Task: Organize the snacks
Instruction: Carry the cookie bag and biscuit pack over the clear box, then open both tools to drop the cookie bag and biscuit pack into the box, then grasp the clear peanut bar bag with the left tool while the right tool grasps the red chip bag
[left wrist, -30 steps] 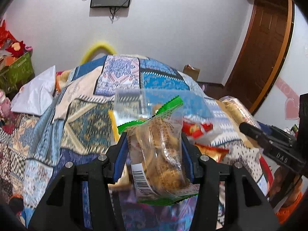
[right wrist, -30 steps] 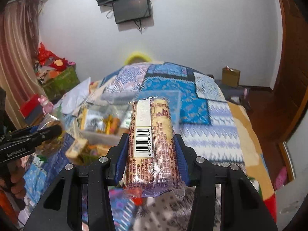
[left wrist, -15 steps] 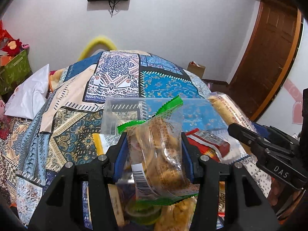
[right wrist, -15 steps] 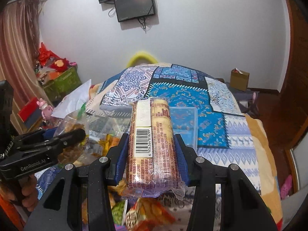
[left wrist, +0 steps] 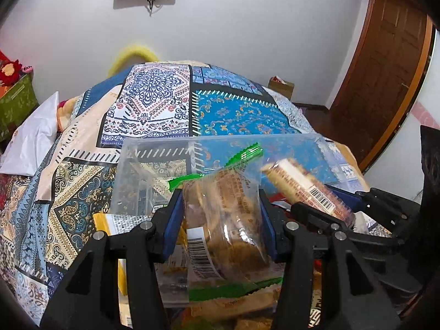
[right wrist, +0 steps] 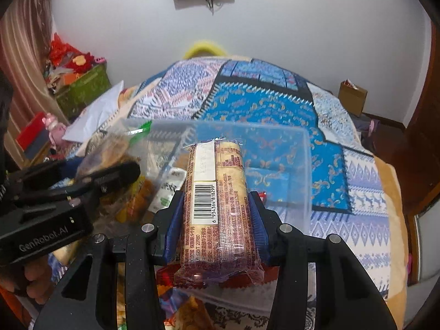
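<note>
On the bed (left wrist: 154,101), a patchwork quilt (right wrist: 275,104) is lying spread, blue and cream panels, with a white pillow (left wrist: 33,140) sitting at its left edge.
Clear plastic tub (left wrist: 154,159): standing on the quilt, loose snack packets (right wrist: 167,189) lying in and around it.
Left claw (left wrist: 220,225): its blue pads are clamping a clear bag of biscuits (left wrist: 225,220), green-edged, barcode facing the camera, hanging over the near side of the tub. A hand (right wrist: 35,283) is gripping this tool's handle.
Right claw (right wrist: 214,220): its pads are clamping a long wrapped cracker pack (right wrist: 214,203), barcode up, pointing lengthwise into the tub's right half.
The two claws are sitting side by side, near each other.
</note>
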The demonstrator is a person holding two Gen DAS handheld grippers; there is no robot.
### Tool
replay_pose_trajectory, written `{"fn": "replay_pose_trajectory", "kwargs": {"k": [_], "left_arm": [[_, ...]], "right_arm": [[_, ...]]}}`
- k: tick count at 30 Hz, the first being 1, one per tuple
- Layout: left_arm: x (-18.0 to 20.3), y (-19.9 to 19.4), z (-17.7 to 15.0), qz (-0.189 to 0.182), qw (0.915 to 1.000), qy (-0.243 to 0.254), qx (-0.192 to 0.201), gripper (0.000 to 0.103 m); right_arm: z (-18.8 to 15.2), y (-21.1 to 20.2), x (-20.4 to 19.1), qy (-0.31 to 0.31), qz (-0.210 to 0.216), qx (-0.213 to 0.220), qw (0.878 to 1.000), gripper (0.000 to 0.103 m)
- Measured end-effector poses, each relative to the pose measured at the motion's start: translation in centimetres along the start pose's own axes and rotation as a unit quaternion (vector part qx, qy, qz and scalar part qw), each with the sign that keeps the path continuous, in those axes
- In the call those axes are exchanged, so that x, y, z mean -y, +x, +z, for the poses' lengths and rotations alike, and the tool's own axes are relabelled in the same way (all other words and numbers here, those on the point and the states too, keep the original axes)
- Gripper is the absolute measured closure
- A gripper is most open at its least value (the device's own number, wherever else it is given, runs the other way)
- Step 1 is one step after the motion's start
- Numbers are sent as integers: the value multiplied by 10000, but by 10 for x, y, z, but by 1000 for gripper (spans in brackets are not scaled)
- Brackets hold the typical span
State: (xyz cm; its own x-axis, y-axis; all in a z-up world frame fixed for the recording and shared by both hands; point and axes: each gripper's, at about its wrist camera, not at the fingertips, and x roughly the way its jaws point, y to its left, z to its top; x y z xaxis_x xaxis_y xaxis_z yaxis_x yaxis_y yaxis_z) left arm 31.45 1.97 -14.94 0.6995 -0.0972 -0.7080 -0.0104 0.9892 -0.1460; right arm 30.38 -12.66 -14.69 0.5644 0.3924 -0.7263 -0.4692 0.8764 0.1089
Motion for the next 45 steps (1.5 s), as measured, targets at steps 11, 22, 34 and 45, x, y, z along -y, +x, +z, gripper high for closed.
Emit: {"fn": "replay_pose_trajectory", "kwargs": {"k": [11,22,34,45], "left_arm": [[-7,0,-4,-76,9993,-275,-233,51],[-6,-77,-10,-15,9995,-7,313,44],[-29,-109,-66,102,9999,-50,-49,42],[-26,-99,-119,-92,9983,-141,-562,42]], "right_arm": [[-2,-5,6,62,40,-126,9999,60],[1,-57,-1,36,-56,384,9992,53],[-37,-93,-8,-4,-309,565,9979,45],[-94,-75,-4,280,-81,-112,9995,44]]}}
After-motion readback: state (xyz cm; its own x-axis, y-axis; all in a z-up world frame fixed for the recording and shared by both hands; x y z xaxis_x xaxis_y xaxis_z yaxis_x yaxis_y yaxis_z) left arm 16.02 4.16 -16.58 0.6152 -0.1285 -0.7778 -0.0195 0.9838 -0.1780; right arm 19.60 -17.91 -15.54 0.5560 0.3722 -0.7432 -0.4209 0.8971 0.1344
